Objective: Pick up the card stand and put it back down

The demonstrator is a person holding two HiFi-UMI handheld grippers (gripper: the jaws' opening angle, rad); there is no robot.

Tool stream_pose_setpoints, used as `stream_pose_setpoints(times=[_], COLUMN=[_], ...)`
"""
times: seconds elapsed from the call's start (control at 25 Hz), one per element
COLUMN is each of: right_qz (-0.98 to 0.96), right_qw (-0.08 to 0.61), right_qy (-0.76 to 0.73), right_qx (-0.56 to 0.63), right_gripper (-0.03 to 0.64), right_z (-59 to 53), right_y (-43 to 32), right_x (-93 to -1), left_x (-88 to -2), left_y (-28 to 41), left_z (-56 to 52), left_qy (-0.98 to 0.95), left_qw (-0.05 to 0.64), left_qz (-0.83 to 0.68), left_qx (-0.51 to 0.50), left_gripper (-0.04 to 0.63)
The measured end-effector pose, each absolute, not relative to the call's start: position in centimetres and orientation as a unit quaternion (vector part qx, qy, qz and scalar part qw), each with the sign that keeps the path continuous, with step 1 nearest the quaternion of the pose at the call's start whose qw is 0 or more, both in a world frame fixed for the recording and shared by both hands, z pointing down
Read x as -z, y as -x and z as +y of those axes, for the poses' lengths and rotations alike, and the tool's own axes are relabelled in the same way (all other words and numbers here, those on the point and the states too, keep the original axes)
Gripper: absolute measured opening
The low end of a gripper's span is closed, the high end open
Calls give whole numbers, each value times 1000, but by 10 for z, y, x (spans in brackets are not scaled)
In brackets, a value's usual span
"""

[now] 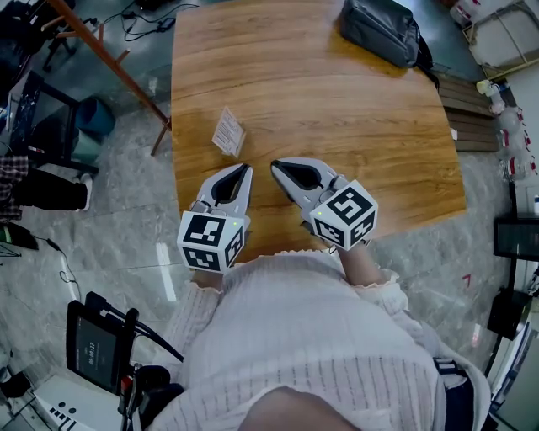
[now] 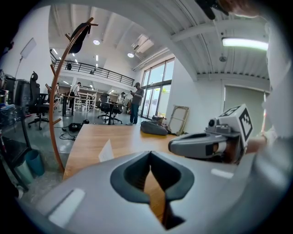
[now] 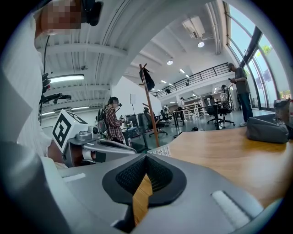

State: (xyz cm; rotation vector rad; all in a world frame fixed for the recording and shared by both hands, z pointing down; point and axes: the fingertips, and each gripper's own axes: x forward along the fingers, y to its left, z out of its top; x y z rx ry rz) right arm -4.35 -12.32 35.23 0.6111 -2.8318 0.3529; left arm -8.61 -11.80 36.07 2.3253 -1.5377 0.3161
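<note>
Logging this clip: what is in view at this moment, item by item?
table: one, wood, middle of the head view
card stand: one, white, on the table's left part, beyond the grippers and apart from them
bag: one, dark grey, at the table's far right edge
coat rack: one, brown wood, on the floor left of the table
bin: one, blue, on the floor at left
cables: a few, black, on the floor past the table's far left corner
bystanders: several, far back in the hall
left gripper: one, grey, shut, empty, over the table's near edge
right gripper: one, grey, shut, empty, beside the left gripper
sweater: one, white, bottom of the head view
</note>
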Motion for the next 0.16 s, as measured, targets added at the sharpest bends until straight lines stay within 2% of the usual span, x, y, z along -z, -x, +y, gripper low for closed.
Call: stream_pose_setpoints(times=[0.16], right_qz=[-965], right_qw=[114], right_qy=[-205], right_qx=[-120], right_gripper=[0], right_z=[-125], right_y=[47], right_x=[-352], left_x=[-361], left_y=[85], left_z=[-120], left_qy=[-817], left_qw=[169], left_qz=[-539], left_qx=[-111], left_gripper=[8])
